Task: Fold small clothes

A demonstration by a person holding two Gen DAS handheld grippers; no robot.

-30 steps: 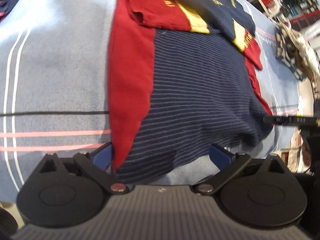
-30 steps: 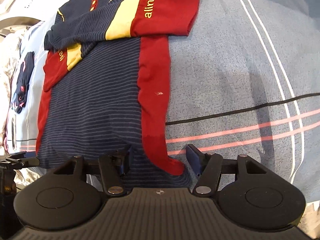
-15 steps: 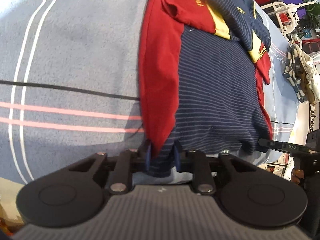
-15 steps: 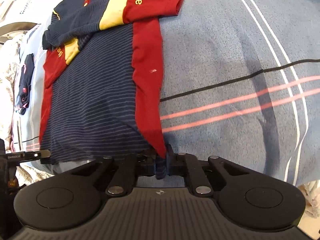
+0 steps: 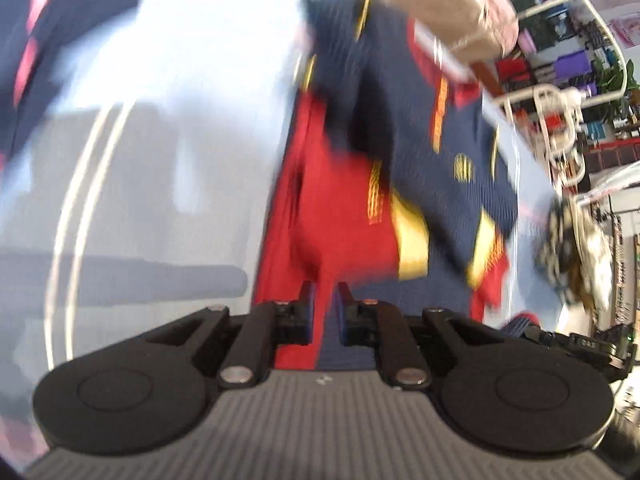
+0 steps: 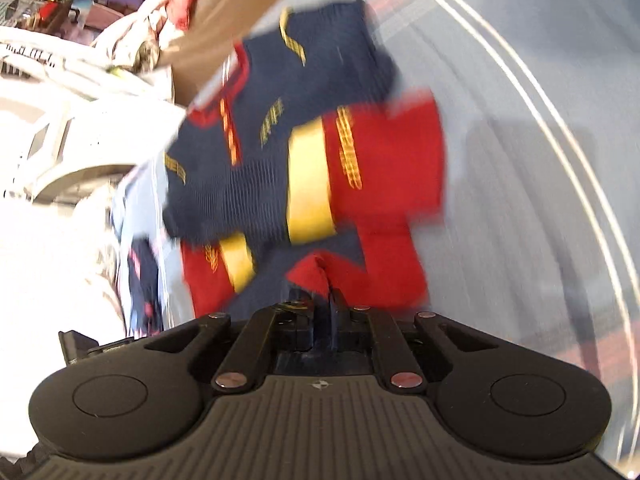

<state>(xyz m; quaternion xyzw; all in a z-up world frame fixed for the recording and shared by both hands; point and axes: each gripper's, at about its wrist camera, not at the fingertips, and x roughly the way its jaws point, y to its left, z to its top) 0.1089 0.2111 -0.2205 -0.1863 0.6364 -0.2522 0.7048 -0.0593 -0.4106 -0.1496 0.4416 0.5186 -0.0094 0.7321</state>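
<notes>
Both grippers, left [image 5: 323, 308] and right [image 6: 320, 304], just clamped shirt [image 5: 352, 216] hem, now dragging it toward collar, bottom fold underway.

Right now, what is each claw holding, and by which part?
Both hold the shirt by its bottom hem: left claw at one red corner, right claw at the other.

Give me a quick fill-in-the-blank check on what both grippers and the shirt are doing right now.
1. The left gripper is shut on the ____ side panel of the shirt, at its hem.
2. The right gripper is ____ on the shirt's other hem corner.
3. Each folded-in sleeve shows a ____ band next to its red cuff.
4. The shirt lies on a light blue ____ with thin stripes.

Missing words: red; shut; yellow; blanket
</notes>
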